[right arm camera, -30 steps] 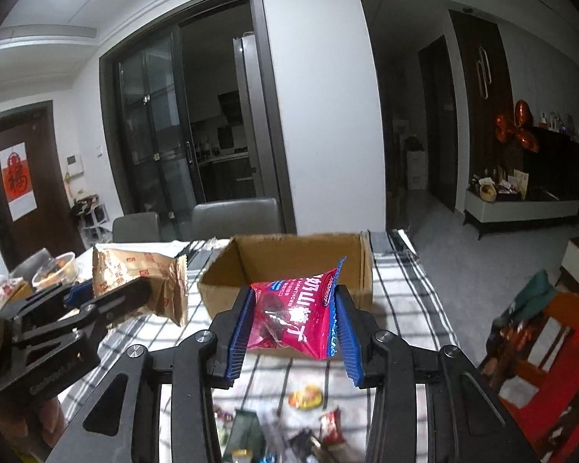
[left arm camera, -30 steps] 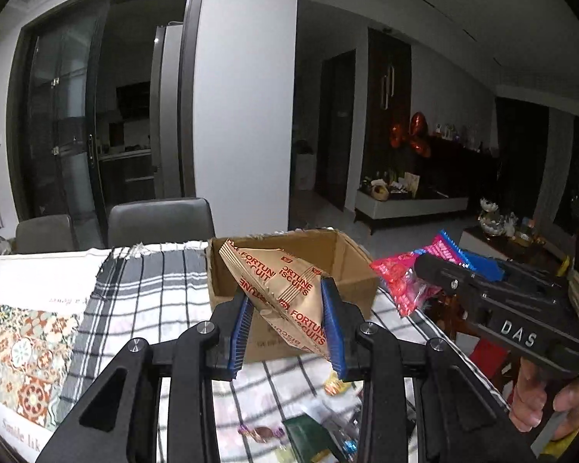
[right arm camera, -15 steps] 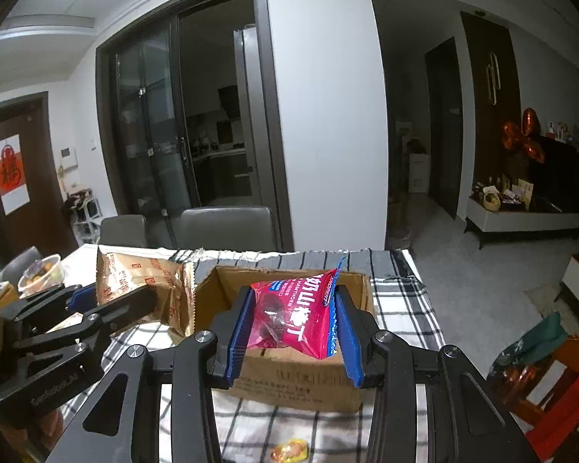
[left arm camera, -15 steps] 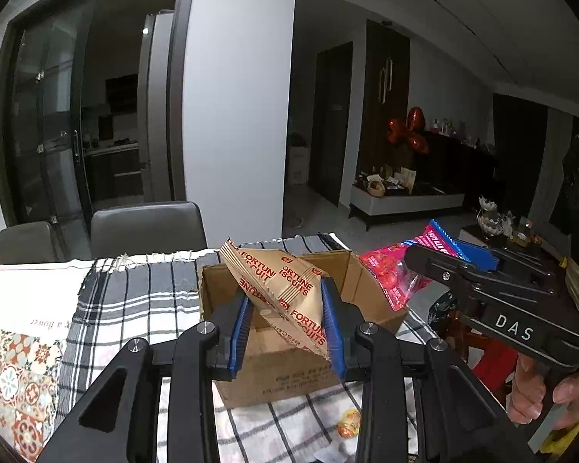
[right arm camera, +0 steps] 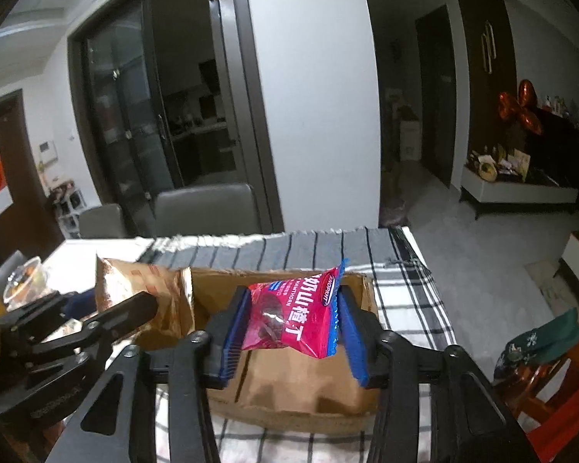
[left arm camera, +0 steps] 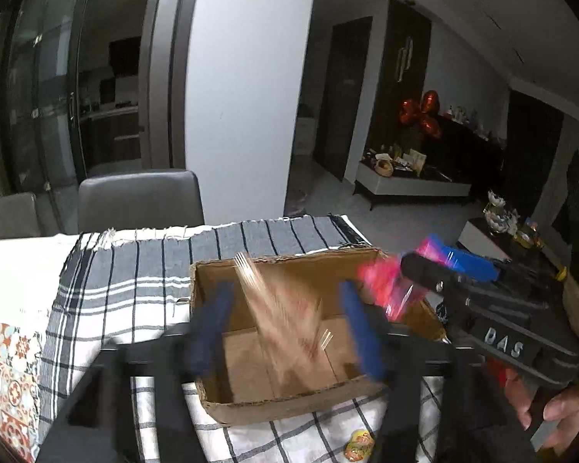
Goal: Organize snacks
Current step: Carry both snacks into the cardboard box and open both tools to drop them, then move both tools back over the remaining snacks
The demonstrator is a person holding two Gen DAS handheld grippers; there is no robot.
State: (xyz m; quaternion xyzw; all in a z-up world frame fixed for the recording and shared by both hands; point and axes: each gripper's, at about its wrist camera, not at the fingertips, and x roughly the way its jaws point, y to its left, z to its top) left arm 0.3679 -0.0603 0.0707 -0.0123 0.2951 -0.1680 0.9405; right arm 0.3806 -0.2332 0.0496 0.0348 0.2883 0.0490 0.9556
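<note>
"HAWTHORN" on red packet [right arm camera: 295, 314] in right tool [right arm camera: 289, 332]; "DAS" on its body.

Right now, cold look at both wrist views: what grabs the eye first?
The pink hawthorn snack packet, pinched between the blue-padded jaws of the right gripper, above the open cardboard box. In the left wrist view, a tan biscuit packet is a motion-blurred streak over the box interior, between the wide-apart jaws of the left gripper. The box sits on a black-and-white checked tablecloth.
</note>
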